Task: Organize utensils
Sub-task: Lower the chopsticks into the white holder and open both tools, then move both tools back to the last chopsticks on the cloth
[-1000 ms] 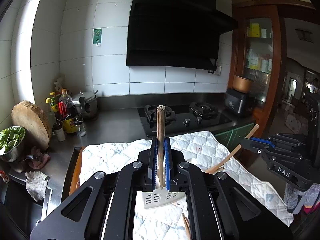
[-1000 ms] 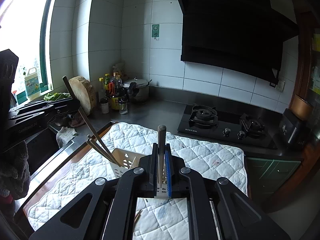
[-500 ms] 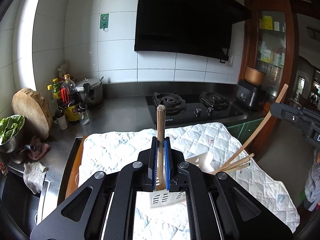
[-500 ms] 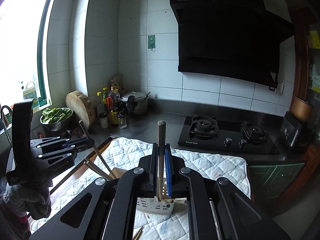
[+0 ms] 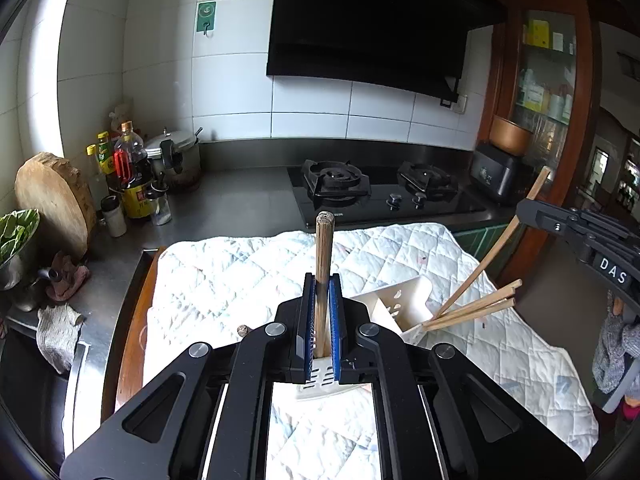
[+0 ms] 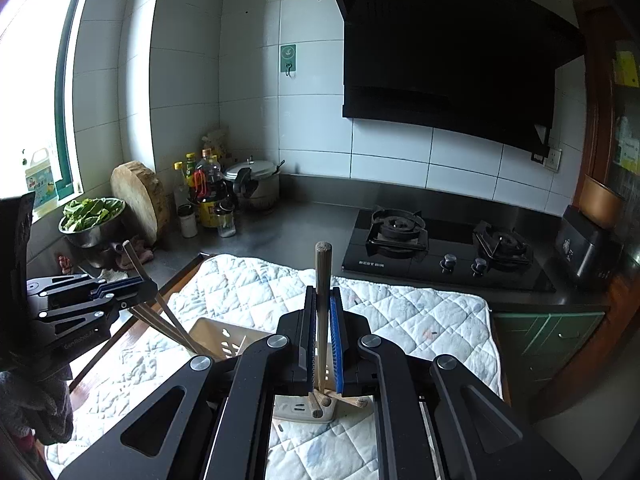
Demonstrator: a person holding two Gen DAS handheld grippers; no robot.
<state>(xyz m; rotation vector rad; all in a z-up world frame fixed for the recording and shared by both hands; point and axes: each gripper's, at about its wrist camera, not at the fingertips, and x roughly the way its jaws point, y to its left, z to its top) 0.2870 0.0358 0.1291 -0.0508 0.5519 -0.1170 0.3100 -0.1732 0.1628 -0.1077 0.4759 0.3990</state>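
My left gripper (image 5: 322,320) is shut on a wooden chopstick (image 5: 323,264) that stands upright over a white slotted holder (image 5: 320,380) on the quilted mat (image 5: 240,276). My right gripper (image 6: 322,332) is shut on another wooden chopstick (image 6: 322,288), its lower end among several sticks in a white holder (image 6: 304,410). In the left wrist view the right gripper (image 5: 532,210) holds its stick above a second white holder (image 5: 400,304) with several chopsticks (image 5: 476,304). In the right wrist view the left gripper (image 6: 136,286) holds its stick over that holder (image 6: 224,338).
A gas hob (image 5: 380,192) lies behind the mat. Bottles (image 5: 132,176), a pressure cooker (image 5: 176,160), a round wooden board (image 5: 56,204) and a bowl of greens (image 6: 90,216) stand at the left. A sink (image 5: 40,380) lies left of the mat's wooden edge.
Both grippers have come lower and closer to the mat, each still gripping its chopstick. The right gripper's stick now reaches into the holder with the other sticks.
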